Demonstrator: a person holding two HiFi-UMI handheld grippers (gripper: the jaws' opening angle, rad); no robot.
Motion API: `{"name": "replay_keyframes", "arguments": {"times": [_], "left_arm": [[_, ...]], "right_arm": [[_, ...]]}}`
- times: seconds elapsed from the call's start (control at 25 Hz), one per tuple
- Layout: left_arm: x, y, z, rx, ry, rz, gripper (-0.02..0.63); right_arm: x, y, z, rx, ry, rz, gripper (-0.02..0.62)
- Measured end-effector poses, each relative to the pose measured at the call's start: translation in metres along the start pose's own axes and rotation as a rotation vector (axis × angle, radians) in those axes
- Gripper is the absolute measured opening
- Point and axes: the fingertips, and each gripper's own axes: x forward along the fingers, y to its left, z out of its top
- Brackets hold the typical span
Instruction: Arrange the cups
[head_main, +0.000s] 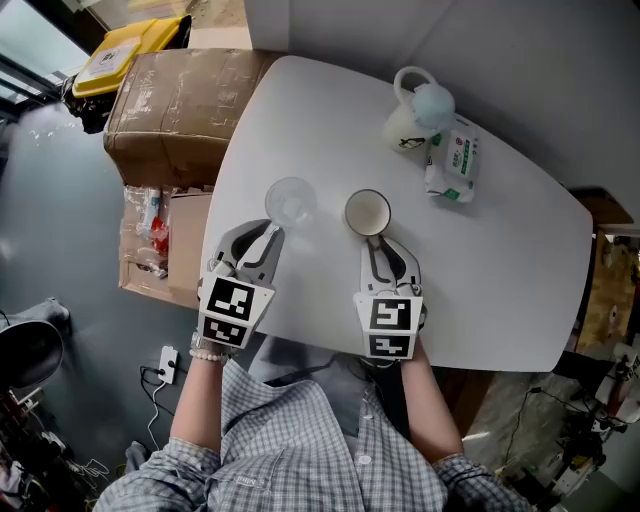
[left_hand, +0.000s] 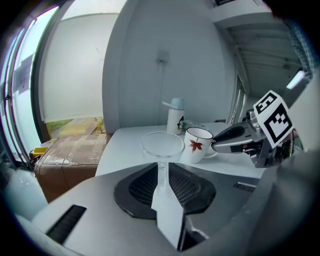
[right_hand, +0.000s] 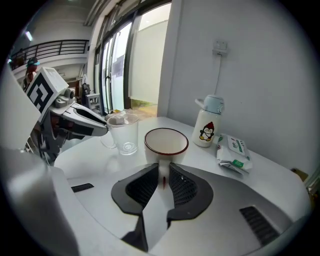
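At the far left of the head view, off the table (head_main: 500, 270), stands a taped cardboard box (head_main: 175, 100); it plays no part in the task.

Next comes the left gripper (head_main: 268, 232), angled down toward the tabletop. The left gripper view shows its jaws drawn in on the clear handle (left_hand: 161, 170) of the glass cup (head_main: 291, 200), one pad against each side. The cup stands upright and empty near the table's left edge.

Just beside it, to the right, stands the white mug (head_main: 368, 212), red-rimmed, with a red leaf on its side, also upright and empty. The two cups are near each other but apart. The right gripper (head_main: 378, 240) reaches it from the near side. The right gripper view shows its jaws pinching the mug handle (right_hand: 163, 172).

Farther right and toward the back of the table stand a white flask (head_main: 410, 125) bearing a penguin and, just beside it, a packet of wipes (head_main: 455, 160).

Handling, as judged:
- **Glass cup:** probably light, rigid, smooth and breakable. Its thin handle offers little surface, so the cup may pivot or slip between the pads if lifted fast.
- **White mug:** likely heavier and equally brittle. Held by the handle, its weight hangs ahead of the jaws and would tend to tip the rim forward.
- **Where to hold:** for both cups the handle is the sensible place, gripped close to the wall. Both should be kept low and set down gently, well clear of each other to avoid a knock.
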Motion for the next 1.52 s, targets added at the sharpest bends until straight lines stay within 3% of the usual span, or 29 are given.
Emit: {"name": "replay_keyframes", "arguments": {"times": [0.36, 0.8, 0.96, 1.16, 1.44, 1.52], "left_arm": [[0.005, -0.002, 0.004, -0.038, -0.018, 0.022, 0.058], [0.013, -0.005, 0.01, -0.064, -0.038, 0.026, 0.058], [0.013, -0.006, 0.01, -0.06, -0.044, 0.001, 0.058], [0.007, -0.009, 0.005, -0.054, -0.029, -0.034, 0.06], [0.002, -0.009, -0.007, -0.007, 0.005, -0.033, 0.058], [0.002, -0.009, -0.008, -0.012, 0.005, -0.023, 0.058]], "right_arm": [[-0.001, 0.009, 0.002, 0.156, -0.005, -0.003, 0.071], [0.009, 0.022, 0.011, 0.239, -0.026, -0.009, 0.071], [0.011, 0.025, 0.014, 0.221, -0.031, -0.013, 0.071], [0.009, 0.033, 0.014, 0.059, -0.019, -0.004, 0.094], [0.005, 0.036, -0.005, 0.035, 0.014, -0.021, 0.109], [0.004, 0.036, -0.006, 0.027, 0.015, -0.035, 0.08]]}}
